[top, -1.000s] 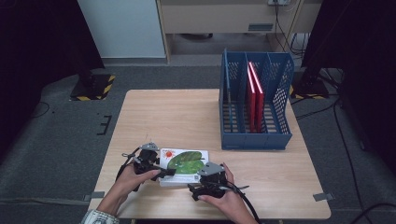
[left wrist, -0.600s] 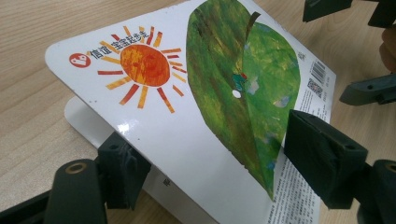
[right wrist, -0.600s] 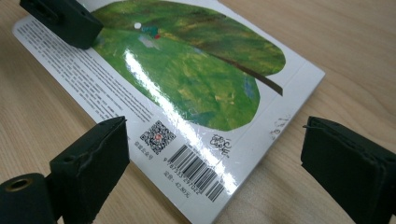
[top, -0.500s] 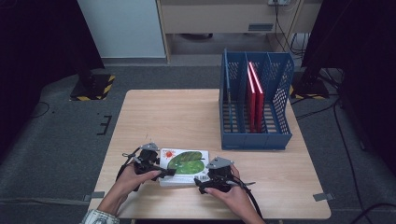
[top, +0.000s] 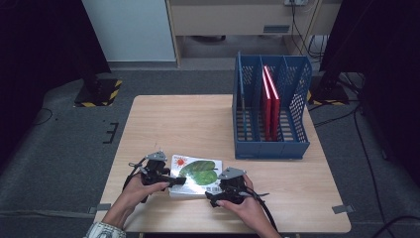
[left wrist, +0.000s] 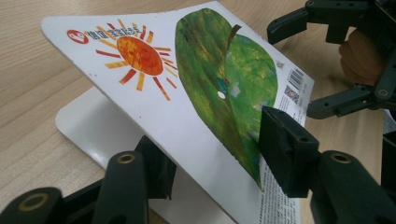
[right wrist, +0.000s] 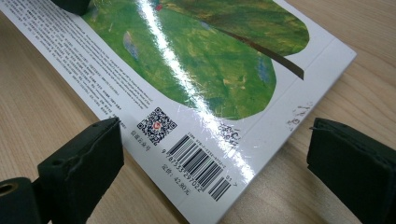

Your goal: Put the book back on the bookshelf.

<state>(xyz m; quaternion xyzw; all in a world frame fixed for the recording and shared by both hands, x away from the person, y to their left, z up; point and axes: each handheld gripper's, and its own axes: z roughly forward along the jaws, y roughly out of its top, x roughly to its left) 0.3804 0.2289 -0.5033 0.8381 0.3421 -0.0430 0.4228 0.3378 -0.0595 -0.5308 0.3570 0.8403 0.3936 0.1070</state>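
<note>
Pinched between our left gripper's (left wrist: 215,163) jaws, which have just been closing, is the book's (left wrist: 196,84) cover, one pad under it and one on the green leaf, so the cover tilts up off the white board beneath. Our right gripper (right wrist: 215,154) has its jaws spread wide, straddling the barcode corner without touching it. On the table (top: 198,119), the book lies near the front edge, at about seven o'clock from the blue rack (top: 270,111), which stands well apart toward one o'clock with two red books (top: 270,99) upright inside. We judge the lift needs a firm, deep pinch; the right jaws should close on the whole corner before we raise it.
</note>
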